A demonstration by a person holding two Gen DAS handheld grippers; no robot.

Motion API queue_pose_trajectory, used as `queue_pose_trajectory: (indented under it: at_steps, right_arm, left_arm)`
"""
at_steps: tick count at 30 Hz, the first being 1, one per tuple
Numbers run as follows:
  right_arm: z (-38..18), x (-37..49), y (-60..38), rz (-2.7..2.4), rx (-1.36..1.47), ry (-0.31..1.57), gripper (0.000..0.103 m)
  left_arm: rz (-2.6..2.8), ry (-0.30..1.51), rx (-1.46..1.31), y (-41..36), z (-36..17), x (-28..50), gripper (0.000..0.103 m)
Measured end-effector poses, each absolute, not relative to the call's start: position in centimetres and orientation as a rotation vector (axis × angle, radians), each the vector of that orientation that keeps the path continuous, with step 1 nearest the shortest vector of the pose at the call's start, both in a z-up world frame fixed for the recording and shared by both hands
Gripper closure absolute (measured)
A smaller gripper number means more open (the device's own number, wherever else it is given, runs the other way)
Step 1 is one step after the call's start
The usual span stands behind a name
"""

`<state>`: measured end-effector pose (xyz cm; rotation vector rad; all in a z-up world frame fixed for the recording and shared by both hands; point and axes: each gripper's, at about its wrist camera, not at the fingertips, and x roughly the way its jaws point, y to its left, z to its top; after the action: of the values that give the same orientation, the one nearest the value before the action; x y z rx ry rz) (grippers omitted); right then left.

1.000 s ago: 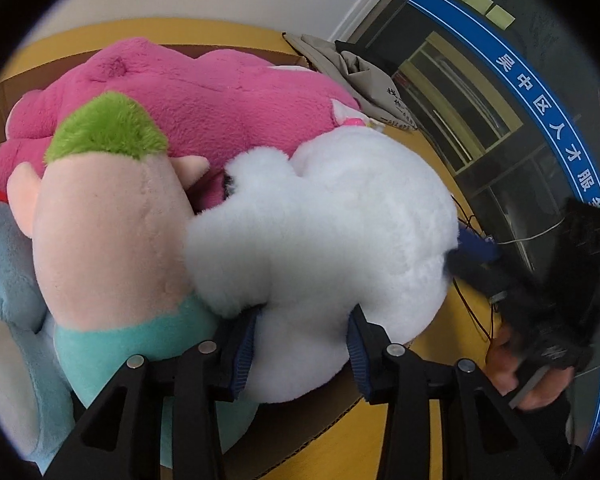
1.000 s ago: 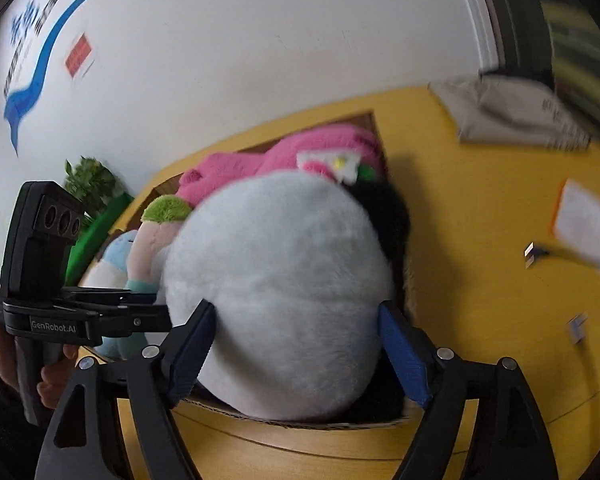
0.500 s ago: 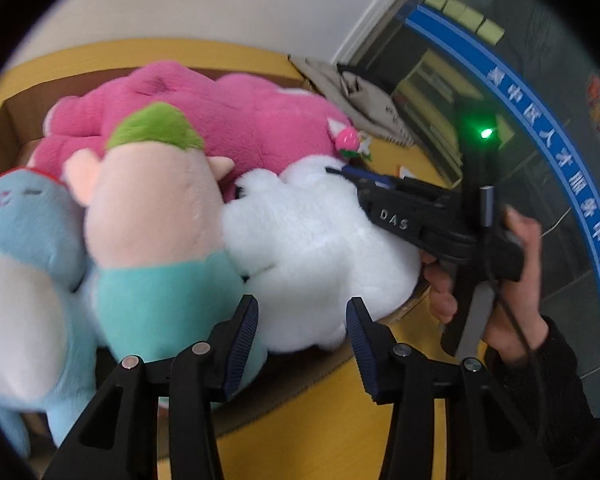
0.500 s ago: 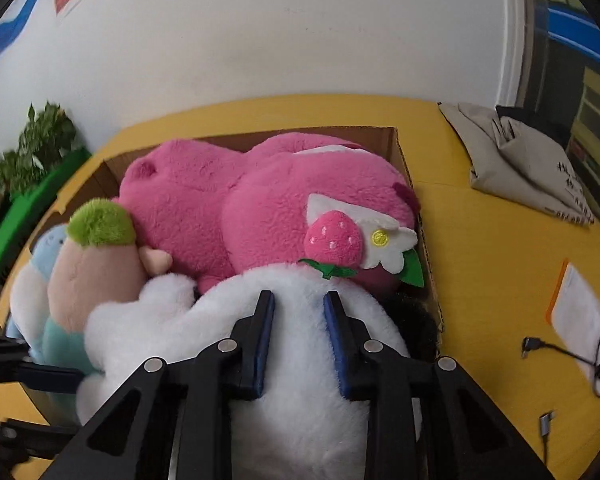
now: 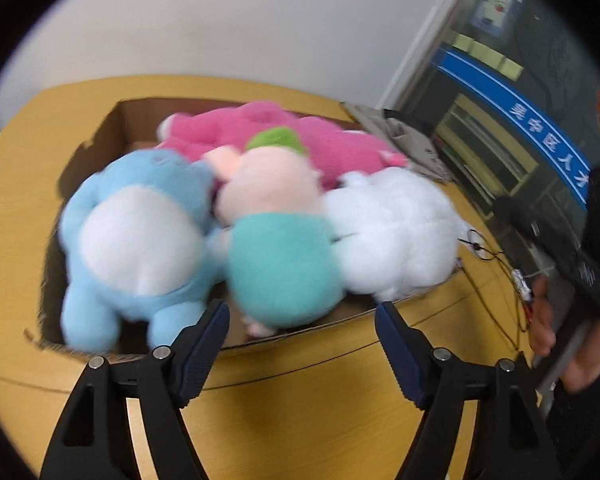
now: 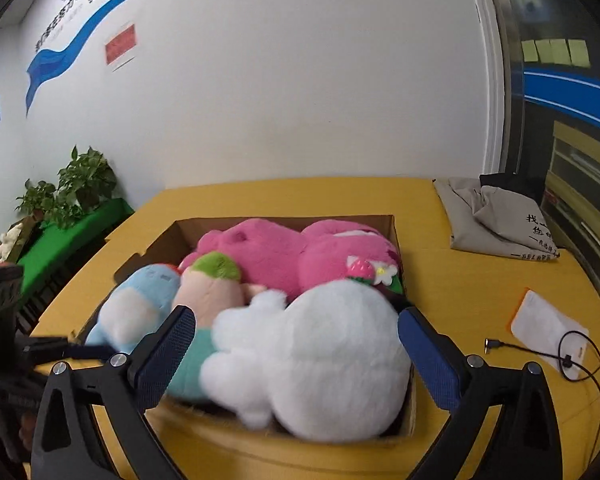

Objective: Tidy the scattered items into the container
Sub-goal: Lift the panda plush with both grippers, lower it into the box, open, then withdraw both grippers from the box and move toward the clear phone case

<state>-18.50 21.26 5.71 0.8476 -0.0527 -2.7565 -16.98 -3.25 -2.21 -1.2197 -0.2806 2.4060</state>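
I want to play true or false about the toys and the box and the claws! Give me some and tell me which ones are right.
1. The white plush toy lies in the cardboard box. True.
2. The right claw squeezes the white toy. False: its jaws stand wide apart, pads off the fur, having just been opening.
3. The pink plush toy lies at the far side of the box, behind the others. True.
4. The blue plush toy sits on the table outside the box. False: it is in the box, next to the toy with the green tuft.
5. The left claw holds a toy. False: it is open with nothing between its jaws.
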Motion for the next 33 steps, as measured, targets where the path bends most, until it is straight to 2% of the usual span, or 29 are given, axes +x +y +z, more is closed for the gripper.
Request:
queue_pose_trajectory:
  at_steps: [3,6,9,20,25,28,33]
  right_arm:
    - [2.5,-19.1,20.8,-2.741,0.989,-0.039,0.000]
    - [-2.8,-21.3,21.2,-2.746,1.208,-0.026,0.002]
    - [-5.5,-21.2,20.9,-2.776,1.234,0.115,0.002]
    - [-5.2,-16.9,21.7,-2.774,1.252,0.083,0.001]
    - [-0.6,-12.9,20.9,-2.842,1.070,0.050,0.000]
    - [2.1,-10.8,20.1,-2.863,0.975,0.049,0.000]
    - [3.5,-9.0,18.8,-2.908,0.952,0.076,0.000]
  left_arm:
    - [2.393,-0.357,-1.288,-5.1,-4.5,-17.5,0.029]
    - [2.366,-0.377,-1.246,-5.7,-4.5,-17.2,0.029]
    - [2.361,-0.368,-1.258,-5.8,-4.6,-16.9,0.029]
    - [2.396,-0.185,-1.292,-5.3,-4.0,-13.8,0.028]
    - [2.521,-0.202,-1.132,-5.6,-0.1,-11.4,0.028]
    - [2.596,-0.188,-1.000,-5.2,2.6,-9.1,0.024]
    - [2.614,-0.173,-0.926,-4.0,4.6,-7.5,0.024]
